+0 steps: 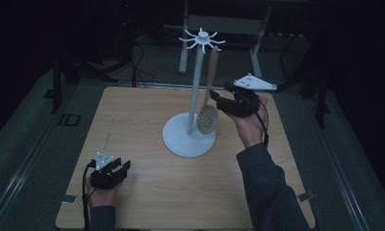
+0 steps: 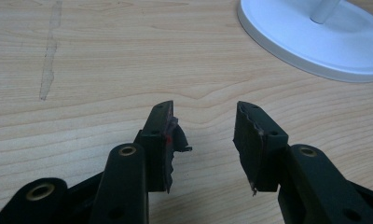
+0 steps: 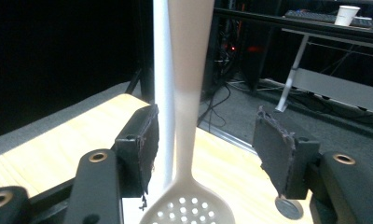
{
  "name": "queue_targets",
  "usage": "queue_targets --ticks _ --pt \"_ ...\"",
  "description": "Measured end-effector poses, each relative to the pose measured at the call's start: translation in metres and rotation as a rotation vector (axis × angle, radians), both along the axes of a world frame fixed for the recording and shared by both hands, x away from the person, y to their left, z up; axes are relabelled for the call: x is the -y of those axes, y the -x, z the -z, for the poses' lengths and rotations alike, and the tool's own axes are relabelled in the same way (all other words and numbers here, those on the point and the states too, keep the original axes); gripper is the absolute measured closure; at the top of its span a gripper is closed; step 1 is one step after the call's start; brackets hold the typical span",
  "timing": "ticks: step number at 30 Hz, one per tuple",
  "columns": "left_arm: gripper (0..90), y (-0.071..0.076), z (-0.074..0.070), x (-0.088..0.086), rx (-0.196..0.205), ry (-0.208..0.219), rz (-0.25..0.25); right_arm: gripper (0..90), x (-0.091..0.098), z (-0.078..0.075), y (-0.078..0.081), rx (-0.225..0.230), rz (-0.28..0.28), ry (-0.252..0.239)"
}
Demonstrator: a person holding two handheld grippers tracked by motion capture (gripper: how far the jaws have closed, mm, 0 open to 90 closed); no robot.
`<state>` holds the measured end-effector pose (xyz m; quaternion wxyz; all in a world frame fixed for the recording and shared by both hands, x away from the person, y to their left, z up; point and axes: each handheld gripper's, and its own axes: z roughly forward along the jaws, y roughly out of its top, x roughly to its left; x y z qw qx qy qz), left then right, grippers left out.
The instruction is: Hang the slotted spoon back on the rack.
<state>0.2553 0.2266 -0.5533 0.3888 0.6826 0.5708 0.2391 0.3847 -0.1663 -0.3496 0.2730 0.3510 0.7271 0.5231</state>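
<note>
A white rack stands mid-table: a thin pole [image 1: 195, 91], a round base [image 1: 181, 142] and a ring of hooks [image 1: 202, 38] on top. From one hook hangs a pale slotted spoon [image 1: 211, 82], its perforated head down by the base. My right gripper [image 1: 215, 99] is open at the spoon's lower handle. In the right gripper view the handle [image 3: 187, 116] stands between the pads of that gripper [image 3: 205, 126] with a gap on each side, the pole [image 3: 162, 70] just behind. My left gripper [image 1: 123, 166] rests open and empty near the front left; its jaws [image 2: 204, 123] point toward the base [image 2: 315, 46].
The wooden table [image 1: 133, 115] sits on grey carpet. Behind it are a white desk frame [image 1: 224, 24] and cables on the floor [image 1: 137, 62]. A paper cup [image 3: 347, 14] stands on a far desk. Bare tabletop lies between the left gripper and the rack.
</note>
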Motion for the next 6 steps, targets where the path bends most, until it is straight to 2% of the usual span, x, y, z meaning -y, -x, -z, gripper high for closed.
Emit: queue_targets --ticks 6 --pt "57.6 0.000 0.000 0.000 -0.003 -0.003 0.000 40.8 0.016 0.017 0.005 -0.025 0.024 0.000"
